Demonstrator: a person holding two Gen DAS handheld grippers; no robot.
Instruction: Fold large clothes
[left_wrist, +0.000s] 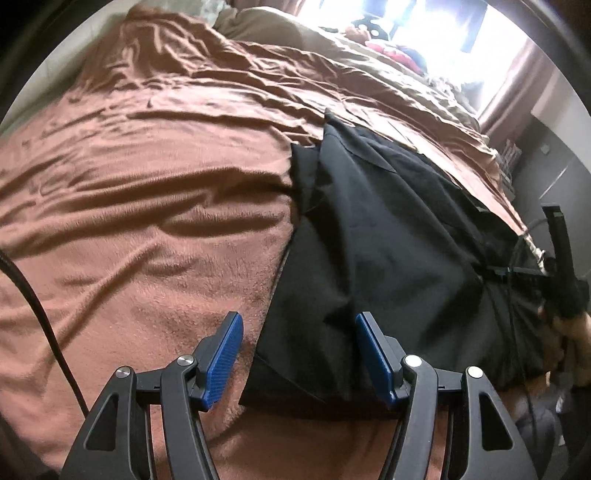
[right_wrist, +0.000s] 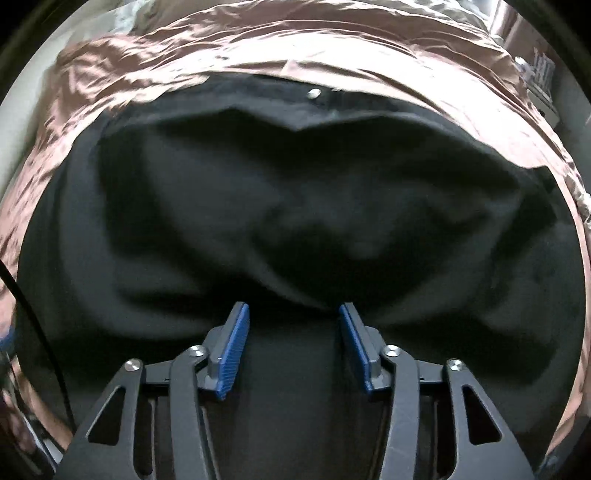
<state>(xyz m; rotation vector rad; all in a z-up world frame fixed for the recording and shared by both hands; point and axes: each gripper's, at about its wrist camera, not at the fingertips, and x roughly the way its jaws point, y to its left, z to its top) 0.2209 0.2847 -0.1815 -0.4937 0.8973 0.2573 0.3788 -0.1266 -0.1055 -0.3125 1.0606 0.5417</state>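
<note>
Black garment (left_wrist: 388, 229): laid on a brown blanket (left_wrist: 147, 206) covering a bed, towards its right edge; partly folded, with a raised fold (right_wrist: 303, 192) and a small silver snap (right_wrist: 314, 93) at the far hem. No brand, label or writing can be read.

Left gripper (left_wrist: 299, 354): held over the garment's near left corner, jaws well apart, nothing gripped.

Right gripper (right_wrist: 293, 343): jaws partly open over the black cloth; pads are not seen pressing on it.

Window (left_wrist: 424, 33): bright, far right.
</note>
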